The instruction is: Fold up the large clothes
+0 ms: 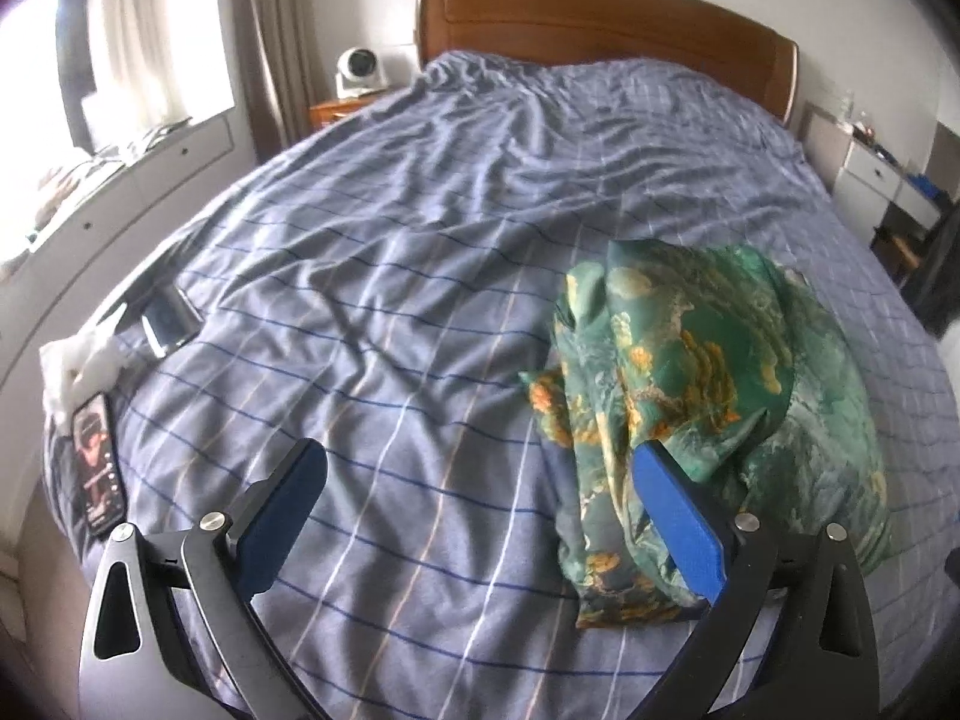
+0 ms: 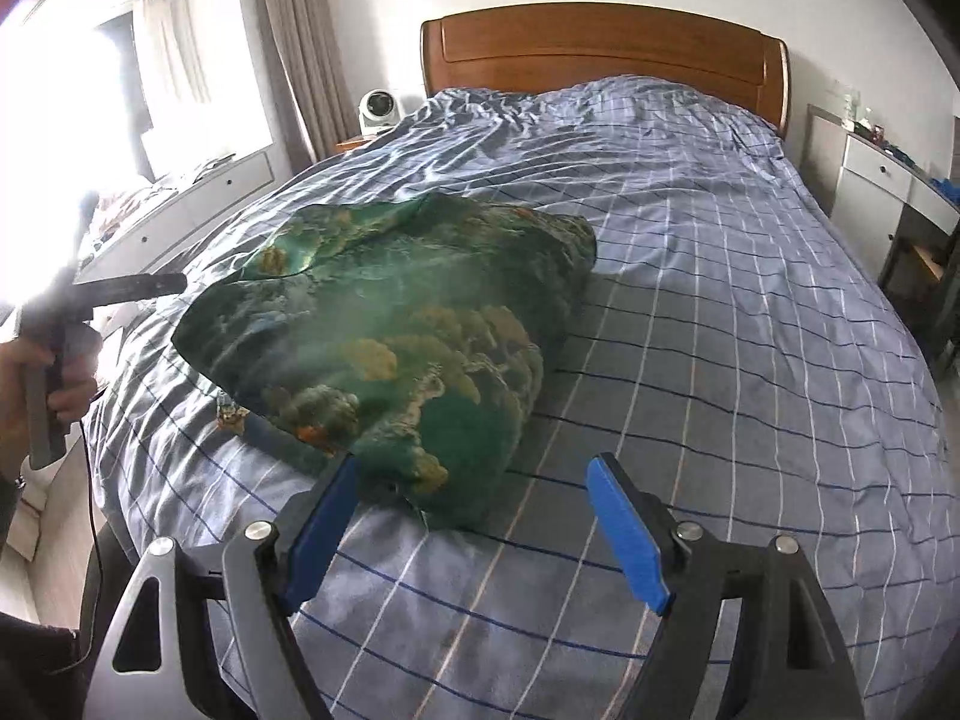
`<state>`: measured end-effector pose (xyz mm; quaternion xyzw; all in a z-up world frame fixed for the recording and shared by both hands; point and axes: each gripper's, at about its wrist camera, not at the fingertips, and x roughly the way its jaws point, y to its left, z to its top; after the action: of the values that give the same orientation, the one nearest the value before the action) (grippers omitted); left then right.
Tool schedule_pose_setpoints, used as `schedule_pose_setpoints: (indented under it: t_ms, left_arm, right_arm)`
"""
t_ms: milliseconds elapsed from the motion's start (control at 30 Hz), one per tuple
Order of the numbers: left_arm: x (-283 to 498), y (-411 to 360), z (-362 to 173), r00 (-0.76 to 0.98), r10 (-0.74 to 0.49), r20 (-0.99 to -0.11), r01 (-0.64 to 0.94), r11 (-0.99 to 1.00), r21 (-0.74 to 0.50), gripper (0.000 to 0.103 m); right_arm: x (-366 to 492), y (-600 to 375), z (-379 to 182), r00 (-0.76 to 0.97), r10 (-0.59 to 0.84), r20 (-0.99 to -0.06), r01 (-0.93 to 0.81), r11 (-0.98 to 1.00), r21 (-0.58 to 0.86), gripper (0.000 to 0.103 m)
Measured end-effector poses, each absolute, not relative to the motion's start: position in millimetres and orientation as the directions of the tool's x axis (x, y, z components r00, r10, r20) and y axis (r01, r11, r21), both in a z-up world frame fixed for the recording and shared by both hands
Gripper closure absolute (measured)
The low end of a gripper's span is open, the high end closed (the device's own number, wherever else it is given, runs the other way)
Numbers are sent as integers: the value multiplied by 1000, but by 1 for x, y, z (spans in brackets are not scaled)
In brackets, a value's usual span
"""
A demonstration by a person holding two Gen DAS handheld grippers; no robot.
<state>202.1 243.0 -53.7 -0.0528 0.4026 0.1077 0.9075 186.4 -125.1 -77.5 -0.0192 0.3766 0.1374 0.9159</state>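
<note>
A green silky garment [image 1: 708, 384] with orange and cream print lies bunched in a heap on the bed's blue checked cover [image 1: 384, 276]. It also shows in the right wrist view [image 2: 396, 330], left of centre. My left gripper [image 1: 480, 456] is open and empty, low over the cover, its right finger against the heap's near left edge. My right gripper [image 2: 474, 468] is open and empty, its left finger touching the heap's near edge. The left gripper's handle [image 2: 54, 330], held in a hand, shows at the far left.
A phone [image 1: 96, 468], a dark tablet [image 1: 168, 318] and white tissue [image 1: 84, 360] lie at the bed's left edge. A wooden headboard [image 1: 600, 18] stands at the far end. A white fan [image 1: 360, 69] sits on the nightstand. White drawers [image 2: 882, 186] stand at the right.
</note>
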Motion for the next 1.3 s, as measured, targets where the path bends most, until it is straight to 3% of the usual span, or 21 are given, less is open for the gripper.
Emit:
schedule_pose_setpoints:
  t_ms: [400,567,633,700,767,833,933,1033,1133,1300]
  left_arm:
    - [207,235,-44,648,214,-731,-252,966,59,1]
    - [218,262,-87,458,18,-889,-219,971,-93,2]
    - [220,275,-100,413,-26,-910,-225,966,-129,10]
    - [224,293,-93,462,-193,-866,-217,922,-321,14]
    - [232,303,-77,559,-371,-742,-159,830,-535,10]
    - [249,298,-69,591,-471,-655,-99,764,-638,1]
    - [286,274,-91,518,-542,-662,-20,766,-642,1]
    - [305,264,-149,405,-533,-743,-103,781,-616,0]
    - [305,271,-187,382,-613,-691,-171,688,-705,0]
    - [313,262,-195,359,-649,-671,-146,671,-727,0]
  right_arm:
    - [182,-137,-85,672,223,-707,-226,970,91,24]
    - [180,-139,-83,682,222,-697,-224,970,90,24]
    - [179,-141,-80,690,221,-689,-225,970,86,24]
    - [178,-145,-79,698,220,-682,-227,971,80,24]
    - [183,-147,-80,698,219,-681,-224,971,82,24]
    - [194,-148,-82,694,218,-686,-217,972,90,24]
    - [214,-145,-82,688,252,-681,-221,966,134,24]
    - [238,-143,-85,666,299,-684,-228,954,195,24]
    - [265,-150,-98,621,356,-698,-218,934,283,24]
    - [306,-155,-140,492,463,-737,-213,885,414,24]
